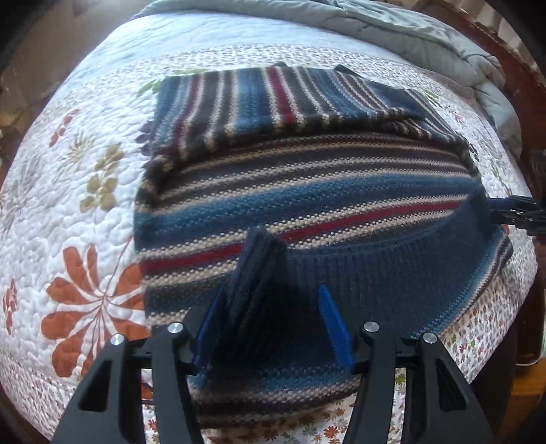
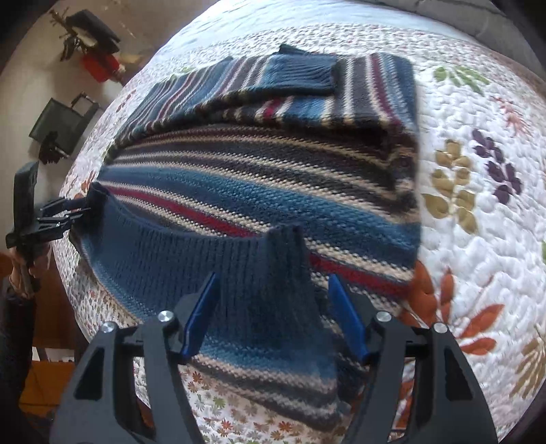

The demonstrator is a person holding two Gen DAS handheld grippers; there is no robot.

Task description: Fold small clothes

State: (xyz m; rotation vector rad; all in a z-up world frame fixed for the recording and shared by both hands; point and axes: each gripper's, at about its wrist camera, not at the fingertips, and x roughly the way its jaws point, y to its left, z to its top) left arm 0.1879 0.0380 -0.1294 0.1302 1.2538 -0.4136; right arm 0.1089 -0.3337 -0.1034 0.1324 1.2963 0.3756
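Left tongs apart around sweater hem, right tongs likewise

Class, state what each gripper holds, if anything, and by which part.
Each of the left gripper and right gripper has the striped sweater's ribbed navy hem between open fingers; grip uncertain.

Sweater on quilt

Floral quilt on bed; grey duvet; beige wall.
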